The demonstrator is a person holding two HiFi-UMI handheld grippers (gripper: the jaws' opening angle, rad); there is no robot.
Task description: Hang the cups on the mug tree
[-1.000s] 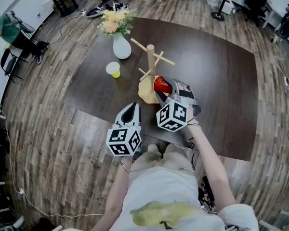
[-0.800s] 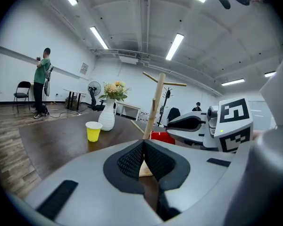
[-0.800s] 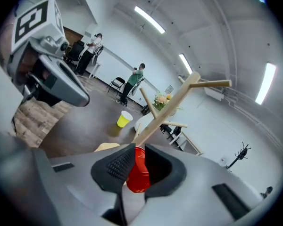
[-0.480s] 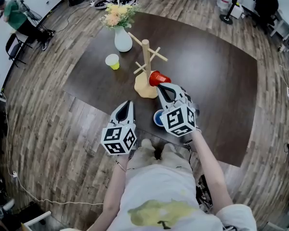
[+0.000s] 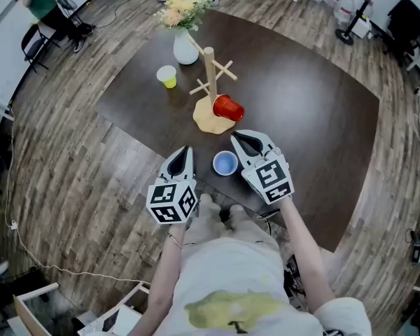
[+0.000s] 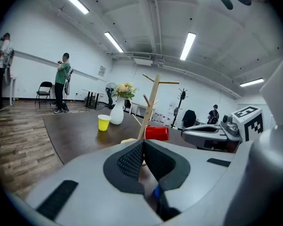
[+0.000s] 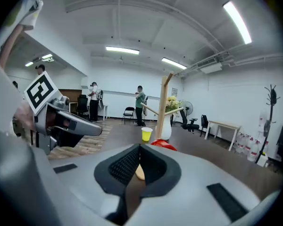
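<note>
Both tools are closed with nothing in them. The left tool (image 5: 183, 152) has its dark pads meeting at the tip, and so does the right tool (image 5: 241, 140). They sit over the near edge of the tabletop (image 5: 301, 103). The blue cup (image 5: 225, 163) stands upright between them, mouth up.

Each tool's cube carries black-and-white square patterns, which is the only print that can be read.

Further out, the red cup (image 5: 229, 108) lies sideways against the post of the mug tree (image 5: 210, 68), above its base. I cannot tell whether it hangs on a peg or rests there. A yellow cup (image 5: 167, 76) and a white vase (image 5: 185, 50) of flowers stand beyond.

The tabletop is dark brown, on a wood-plank floor (image 5: 70, 159), in a white room with strip lights. From the left tool's view, the blue cup shows only as a sliver under the pads.
</note>
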